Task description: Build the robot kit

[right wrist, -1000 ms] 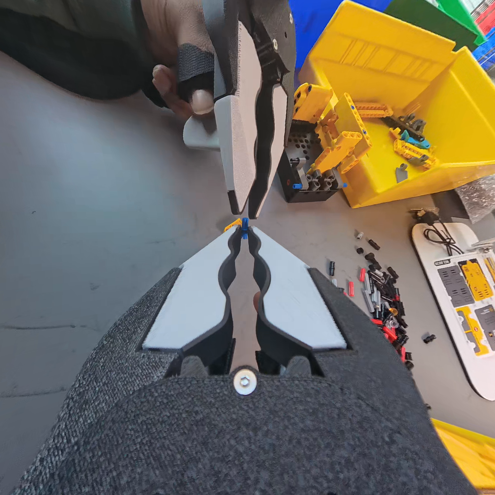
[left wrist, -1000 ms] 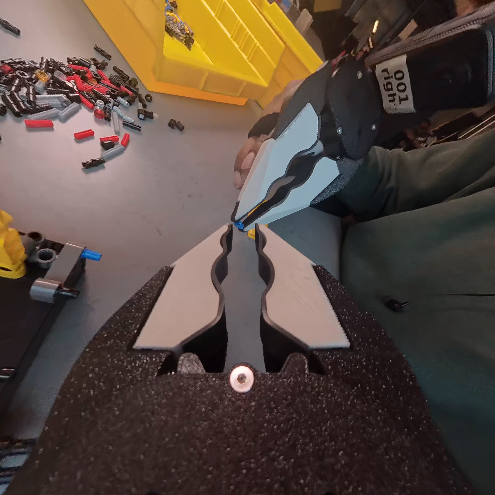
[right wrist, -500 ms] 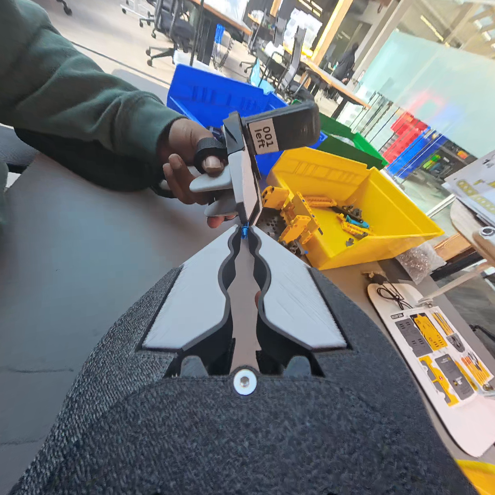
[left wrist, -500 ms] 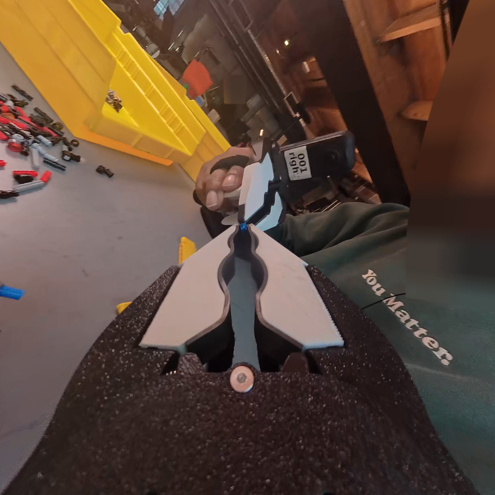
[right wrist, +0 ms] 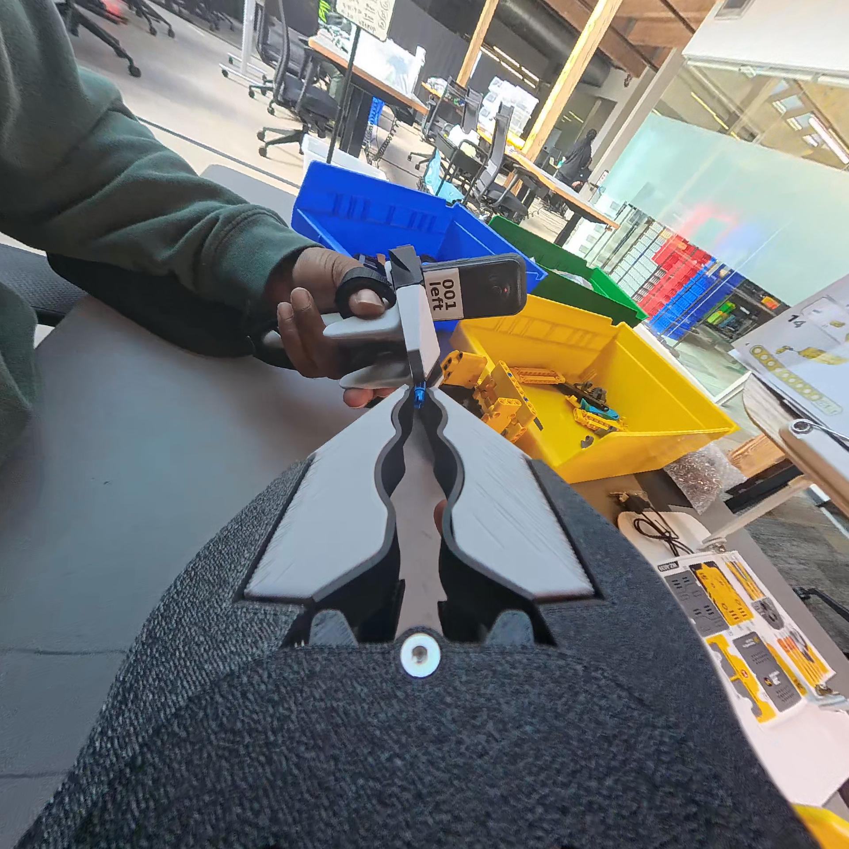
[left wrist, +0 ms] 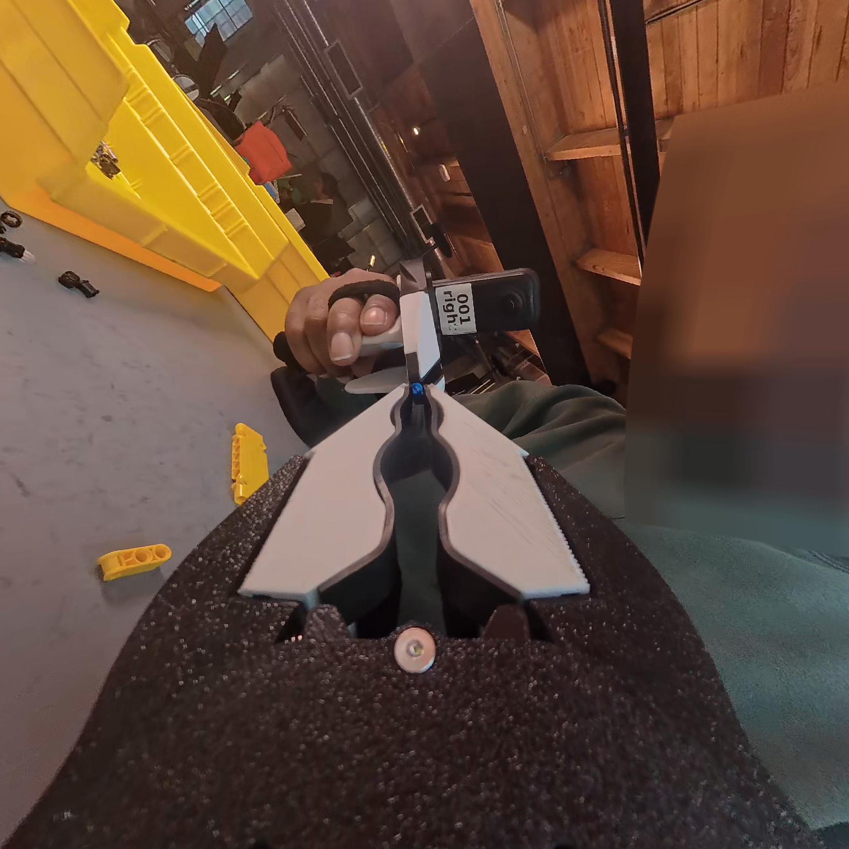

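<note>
Above the grey table [right wrist: 138, 482], you hold both grippers tip to tip, your left gripper [left wrist: 416, 389] and your right gripper [right wrist: 419, 396] each clenched on one small blue peg [right wrist: 418, 395], just short of the yellow bin [right wrist: 643, 367] of parts.

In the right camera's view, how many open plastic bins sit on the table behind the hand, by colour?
Blue plastic bin: 1
Green plastic bin: 1
Yellow plastic bin: 1
Total: 3

Right gripper [right wrist: 419, 396] pinching blue pin [right wrist: 418, 395], left gripper [right wrist: 425, 374] seemingly touching it
</note>
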A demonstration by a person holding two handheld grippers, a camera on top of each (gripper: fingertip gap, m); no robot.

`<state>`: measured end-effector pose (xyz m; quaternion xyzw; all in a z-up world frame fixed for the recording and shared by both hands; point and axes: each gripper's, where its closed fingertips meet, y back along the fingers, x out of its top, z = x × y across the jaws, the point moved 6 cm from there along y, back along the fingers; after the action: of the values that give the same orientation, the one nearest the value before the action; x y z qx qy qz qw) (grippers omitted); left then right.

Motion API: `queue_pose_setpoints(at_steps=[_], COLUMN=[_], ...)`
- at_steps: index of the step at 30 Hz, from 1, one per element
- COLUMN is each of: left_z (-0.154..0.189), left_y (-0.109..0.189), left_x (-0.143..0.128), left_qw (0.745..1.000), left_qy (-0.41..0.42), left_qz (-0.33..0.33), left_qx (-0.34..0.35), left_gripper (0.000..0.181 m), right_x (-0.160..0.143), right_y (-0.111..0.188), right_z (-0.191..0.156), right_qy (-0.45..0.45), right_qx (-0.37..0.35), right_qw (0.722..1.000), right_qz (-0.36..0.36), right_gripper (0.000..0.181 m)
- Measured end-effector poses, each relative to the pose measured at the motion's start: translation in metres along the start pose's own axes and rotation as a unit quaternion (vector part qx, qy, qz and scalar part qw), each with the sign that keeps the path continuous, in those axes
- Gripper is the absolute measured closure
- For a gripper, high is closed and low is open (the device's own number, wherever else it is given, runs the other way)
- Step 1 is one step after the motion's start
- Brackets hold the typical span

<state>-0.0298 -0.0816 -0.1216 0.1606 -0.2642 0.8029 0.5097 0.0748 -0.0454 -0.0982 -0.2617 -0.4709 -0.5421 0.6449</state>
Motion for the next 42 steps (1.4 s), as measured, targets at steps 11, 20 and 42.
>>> queue_pose_setpoints(at_steps=[11,20,42], left_z=[0.002,-0.001,-0.061], left_y=[-0.002,-0.001,0.011], left_x=[0.000,0.000,-0.043], left_qw=[1.000,1.000,0.743], left_qy=[0.021,0.004,-0.329], left_qz=[0.008,0.001,-0.318], left_qx=[-0.009,0.009,0.488], left_gripper=[0.179,0.178,0.149], right_x=[0.003,0.000,-0.056], right_y=[0.001,0.000,0.010], right_z=[-0.002,-0.001,0.032], right_qy=[0.063,0.047,-0.070], right_qx=[-0.023,-0.015,-0.036], right_qw=[0.998,0.999,0.989], right_qz=[-0.003,-0.020,-0.123], right_gripper=[0.177,0.178,0.177])
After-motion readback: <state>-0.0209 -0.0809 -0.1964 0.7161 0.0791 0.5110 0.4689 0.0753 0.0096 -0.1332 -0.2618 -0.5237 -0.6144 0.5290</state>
